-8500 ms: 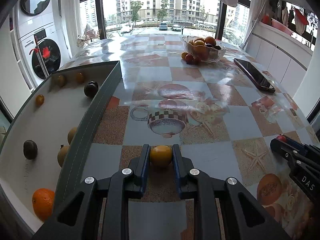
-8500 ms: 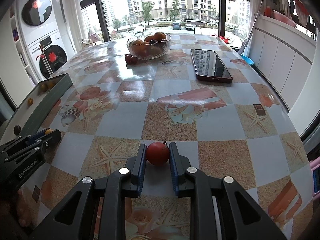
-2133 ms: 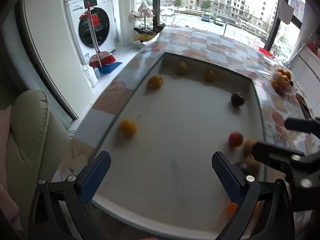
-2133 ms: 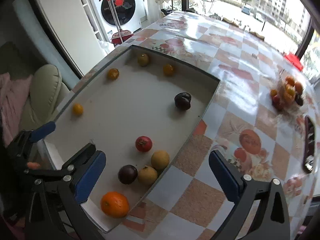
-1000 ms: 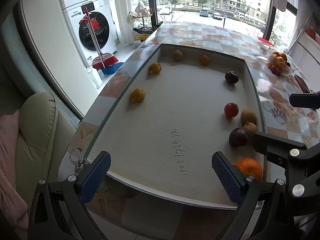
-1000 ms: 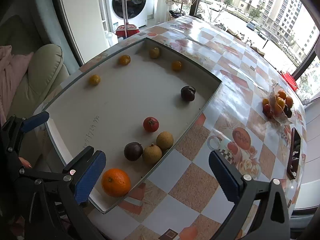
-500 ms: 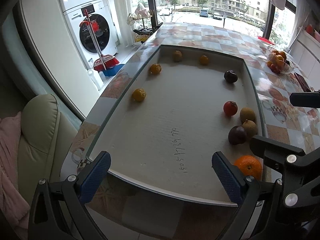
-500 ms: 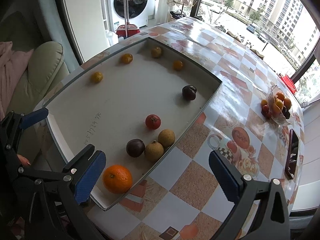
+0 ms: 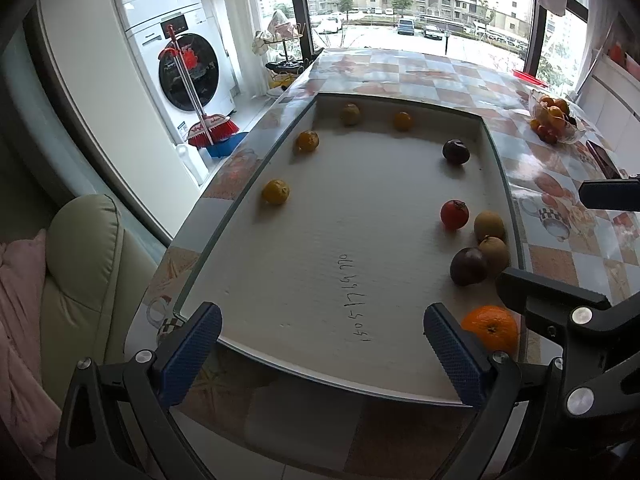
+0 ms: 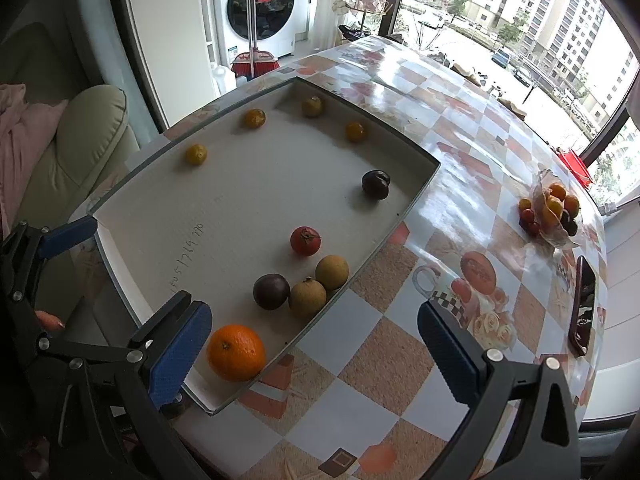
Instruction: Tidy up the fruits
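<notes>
A shallow white tray point(image 9: 344, 240) point(image 10: 224, 200) on the patterned table holds several fruits. A big orange point(image 9: 489, 328) point(image 10: 236, 352) lies at its near right corner, beside a dark plum point(image 9: 468, 266) point(image 10: 271, 291), two brown round fruits point(image 9: 489, 225) point(image 10: 332, 272) and a red tomato point(image 9: 454, 214) point(image 10: 305, 241). Small yellow-orange fruits point(image 9: 275, 192) point(image 10: 196, 155) lie along the far and left walls. Another dark plum point(image 9: 456, 152) point(image 10: 375, 185) sits near the far right wall. My left gripper point(image 9: 320, 354) is open and empty above the tray's near edge. My right gripper point(image 10: 316, 346) is open and empty above the tray's right corner.
A glass bowl of fruit point(image 9: 554, 120) point(image 10: 550, 212) stands far right on the table, with a dark phone point(image 10: 582, 306) nearer. A washing machine point(image 9: 188, 68) and a broom point(image 10: 252, 56) stand beyond the table's left edge. A beige sofa point(image 9: 76, 264) is at left.
8.5 s ago each gripper was shut on a fruit. Both are open and empty now, raised back over the tray; the tomato and yellow fruit lie in it. Little motion in the last second.
</notes>
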### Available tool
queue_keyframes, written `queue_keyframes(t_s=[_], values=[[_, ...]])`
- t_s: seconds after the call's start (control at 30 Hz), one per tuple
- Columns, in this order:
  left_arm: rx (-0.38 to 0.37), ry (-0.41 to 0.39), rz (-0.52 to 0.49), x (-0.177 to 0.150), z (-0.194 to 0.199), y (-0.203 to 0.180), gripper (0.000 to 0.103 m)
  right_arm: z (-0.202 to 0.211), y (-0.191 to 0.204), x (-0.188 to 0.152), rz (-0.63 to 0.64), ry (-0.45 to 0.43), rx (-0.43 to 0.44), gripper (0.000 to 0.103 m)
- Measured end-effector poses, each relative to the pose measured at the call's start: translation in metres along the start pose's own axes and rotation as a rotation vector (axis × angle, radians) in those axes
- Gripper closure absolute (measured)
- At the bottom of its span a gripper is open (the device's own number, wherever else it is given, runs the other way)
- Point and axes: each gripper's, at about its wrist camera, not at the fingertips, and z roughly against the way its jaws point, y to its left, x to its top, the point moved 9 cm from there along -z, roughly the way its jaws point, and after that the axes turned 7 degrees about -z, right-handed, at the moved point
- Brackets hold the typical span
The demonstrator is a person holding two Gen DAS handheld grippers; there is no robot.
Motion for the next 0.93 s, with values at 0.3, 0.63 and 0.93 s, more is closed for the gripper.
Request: queue_keyframes(t_s=[0.3, 0.63, 0.93], values=[[0.004, -0.002, -0.004, -0.0001, 0.0013, -0.0014, 0.002, 0.0015, -0.001, -0.0003, 0.0, -0.003, 0.001, 0.0], [0.004, -0.003, -0.003, -0.0014, 0.0036, -0.0034, 0.002, 0.0042, -0.0002, -0.0003, 0.0, -0.008, 0.003, 0.0], [0.0, -0.034, 0.005, -0.0008, 0.0097, -0.003, 0.002, 0.0063, 0.0011, -0.0002, -0.001, -0.013, 0.0, 0.0]])
